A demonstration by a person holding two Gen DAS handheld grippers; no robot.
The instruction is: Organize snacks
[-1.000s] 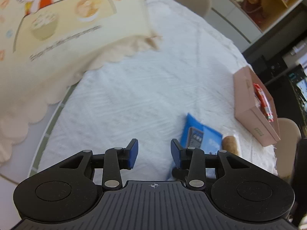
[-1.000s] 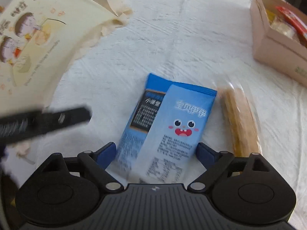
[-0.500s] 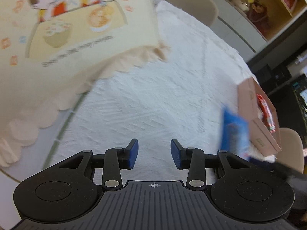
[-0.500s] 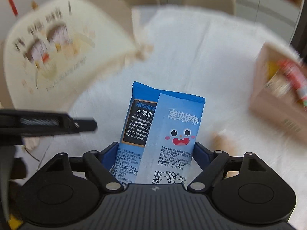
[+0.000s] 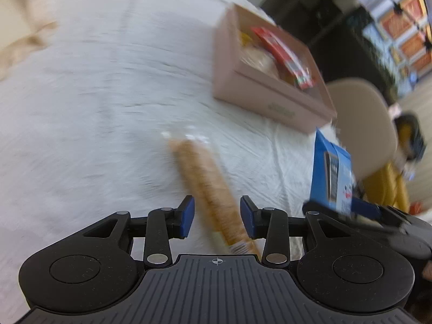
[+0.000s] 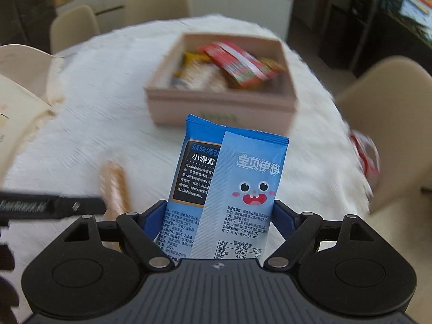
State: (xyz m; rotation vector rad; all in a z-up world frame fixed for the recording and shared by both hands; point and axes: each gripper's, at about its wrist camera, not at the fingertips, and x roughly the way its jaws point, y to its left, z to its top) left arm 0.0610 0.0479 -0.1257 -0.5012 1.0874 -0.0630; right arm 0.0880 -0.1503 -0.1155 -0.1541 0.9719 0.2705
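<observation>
Right gripper [image 6: 219,217]: jaws just closed, pinching blue snack packet [image 6: 229,186]. Left gripper [image 5: 217,217]: jaws spread around bread stick [image 5: 205,186], not touching it, on table [image 5: 94,94].

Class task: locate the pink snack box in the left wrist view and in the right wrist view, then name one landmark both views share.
Left wrist: pink snack box sits upper right of centre, on the white tablecloth.
Right wrist: it sits at upper centre.
Shared landmark: the blue snack packet held in the right gripper.

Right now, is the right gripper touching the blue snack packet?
Touching. The right wrist view shows the right gripper with both blue pads pressed against the sides of the blue snack packet, holding it upright off the table.
</observation>
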